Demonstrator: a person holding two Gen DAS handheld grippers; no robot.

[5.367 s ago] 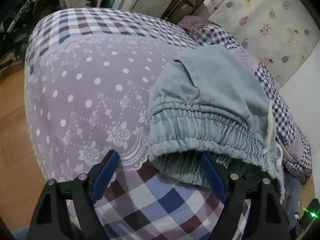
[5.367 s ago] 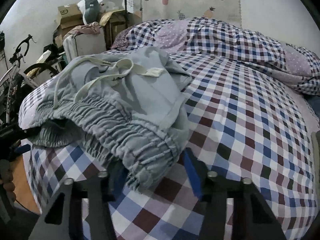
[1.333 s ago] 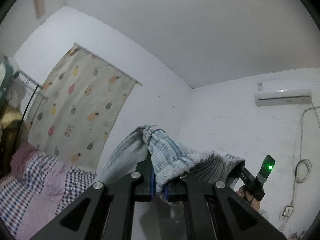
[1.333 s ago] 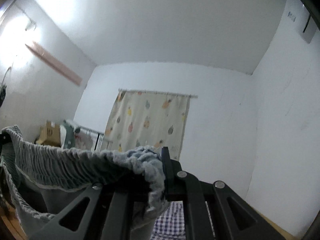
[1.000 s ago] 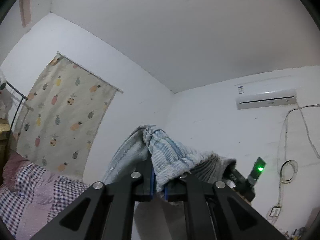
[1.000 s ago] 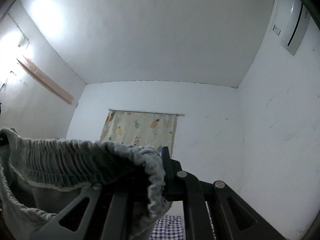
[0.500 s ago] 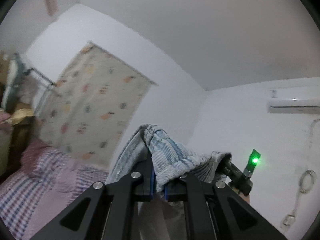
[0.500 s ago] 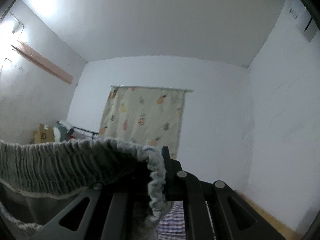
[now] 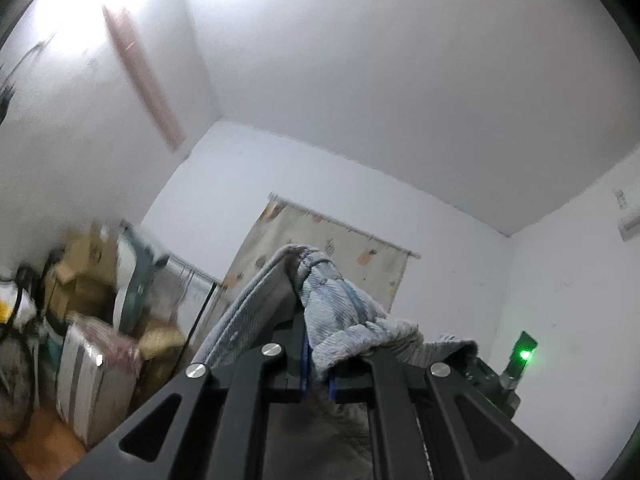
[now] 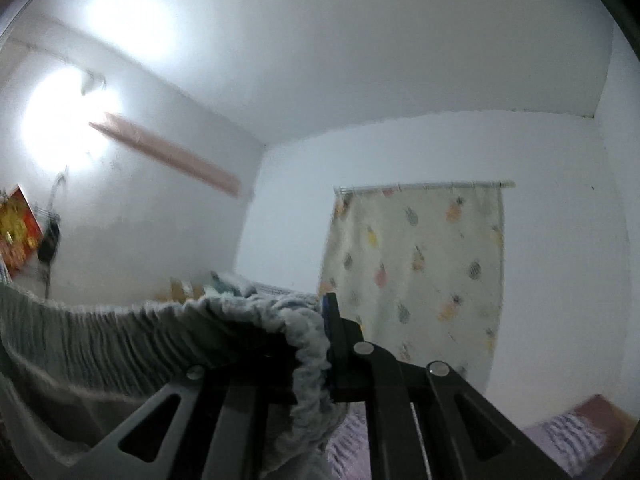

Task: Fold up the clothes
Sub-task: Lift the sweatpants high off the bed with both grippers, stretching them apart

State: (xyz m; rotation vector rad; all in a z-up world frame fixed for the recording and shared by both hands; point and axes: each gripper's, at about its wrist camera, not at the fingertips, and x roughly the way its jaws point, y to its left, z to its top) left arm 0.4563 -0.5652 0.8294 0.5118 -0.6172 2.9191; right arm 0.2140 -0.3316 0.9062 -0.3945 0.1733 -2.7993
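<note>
Grey-blue shorts are hanging in the air, held up by their gathered elastic waistband, which is stretching between the two tools. The left gripper is pinching a bunched corner of the fabric, its blue-padded fingers pressed together on the cloth; the material is rising in a peak above the tips and draping off to the right. The right gripper is likewise clamping the waistband edge, fingers closed tight on the ribbed hem, with the band running away to the left in its view and the rest of the garment sagging below it.

Just to the right in the left wrist view, the other tool's body is showing with a green light glowing on it. Both cameras are tilting upward at white walls and ceiling. A cream curtain with a fruit print is hanging on the far wall. On the far left, cardboard boxes and a wrapped bundle are piled up, blurred. A pink strip is running along the left wall. Checked bedding is showing low on the right, below the curtain.
</note>
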